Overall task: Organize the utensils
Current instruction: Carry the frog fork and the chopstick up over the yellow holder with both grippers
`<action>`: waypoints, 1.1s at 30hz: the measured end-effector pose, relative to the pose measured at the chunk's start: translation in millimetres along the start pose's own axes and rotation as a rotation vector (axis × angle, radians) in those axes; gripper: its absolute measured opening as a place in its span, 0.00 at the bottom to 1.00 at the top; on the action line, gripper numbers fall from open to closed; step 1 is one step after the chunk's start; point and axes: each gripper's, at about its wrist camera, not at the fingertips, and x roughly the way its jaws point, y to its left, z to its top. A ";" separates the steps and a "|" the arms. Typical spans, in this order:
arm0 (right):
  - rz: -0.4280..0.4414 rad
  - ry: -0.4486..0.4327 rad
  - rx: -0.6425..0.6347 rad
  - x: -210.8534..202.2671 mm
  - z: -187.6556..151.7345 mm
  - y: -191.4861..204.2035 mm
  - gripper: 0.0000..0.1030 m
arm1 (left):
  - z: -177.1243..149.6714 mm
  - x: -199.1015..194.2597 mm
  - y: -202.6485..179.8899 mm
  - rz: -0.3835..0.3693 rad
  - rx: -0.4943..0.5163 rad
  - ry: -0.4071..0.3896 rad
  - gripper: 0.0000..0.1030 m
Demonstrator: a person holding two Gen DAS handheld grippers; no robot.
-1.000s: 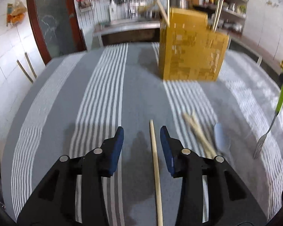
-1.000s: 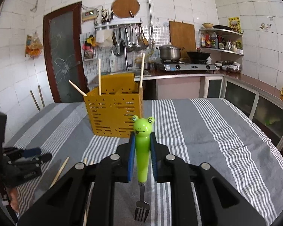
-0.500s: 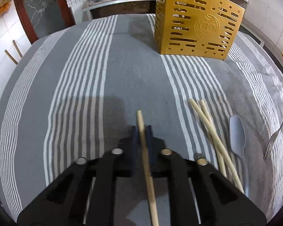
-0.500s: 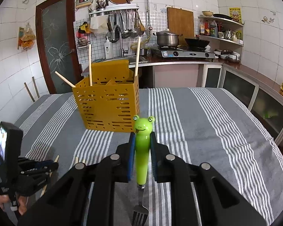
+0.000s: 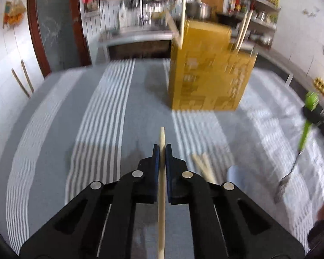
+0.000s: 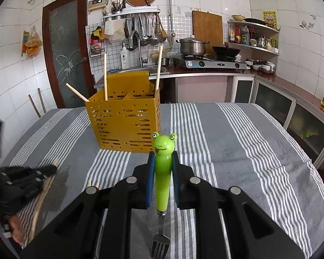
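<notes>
Wooden chopstick (image 5: 161,185) (slim), glossy frog fork (image 6: 163,170)

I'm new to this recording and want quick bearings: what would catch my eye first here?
The frog-headed green fork, clamped tines-down in the right gripper, stands out most. Behind it on the striped tablecloth stands a yellow perforated utensil caddy with chopsticks poking out. The left gripper is shut on a single wooden chopstick.
</notes>
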 end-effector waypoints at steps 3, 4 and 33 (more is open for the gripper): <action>-0.002 -0.013 0.002 -1.8 -1.9 0.5 0.15 | 12.2 -26.5 -2.8 -0.001 0.015 -0.119 0.04; -0.003 -0.016 0.002 -2.2 -2.3 0.8 0.15 | 14.5 -33.8 -4.3 -0.001 0.018 -0.149 0.04; 0.008 0.027 0.003 29.9 14.4 -5.9 0.15 | 28.9 28.7 16.5 -0.019 -0.030 -0.012 0.03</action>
